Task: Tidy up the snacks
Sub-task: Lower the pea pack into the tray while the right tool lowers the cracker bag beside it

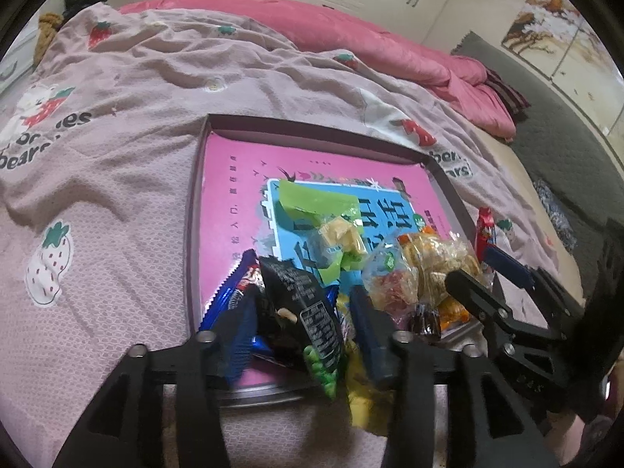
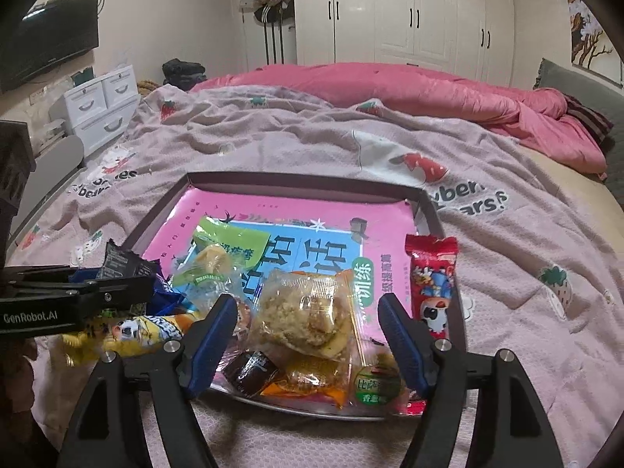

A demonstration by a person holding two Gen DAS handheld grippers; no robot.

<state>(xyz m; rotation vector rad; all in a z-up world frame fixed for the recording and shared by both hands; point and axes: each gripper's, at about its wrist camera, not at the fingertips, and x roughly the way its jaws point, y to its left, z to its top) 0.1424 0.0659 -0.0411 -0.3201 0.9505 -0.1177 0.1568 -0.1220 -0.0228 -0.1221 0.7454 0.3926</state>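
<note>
A shallow grey tray [image 2: 429, 210] with a pink and blue book cover inside lies on the bed. Several snack packets are piled at its near end. My left gripper [image 1: 300, 312] is open around a black packet [image 1: 304, 304] with a blue wrapper [image 1: 230, 300] beside it. A green-wrapped snack [image 1: 327, 214] lies further in. My right gripper [image 2: 308, 312] is open around a clear bag of crumbly cake [image 2: 304, 312]. A red cartoon packet [image 2: 433, 284] lies on the tray's right rim. A yellow packet [image 2: 128, 331] lies at the left, under the left gripper [image 2: 117, 292].
The bed has a pale pink strawberry-print blanket [image 2: 273, 144] and a rumpled rose duvet [image 2: 429, 89] at the far side. A white drawer unit [image 2: 101, 105] and a wall TV [image 2: 46, 50] stand to the left. Wardrobes [image 2: 409, 11] line the back wall.
</note>
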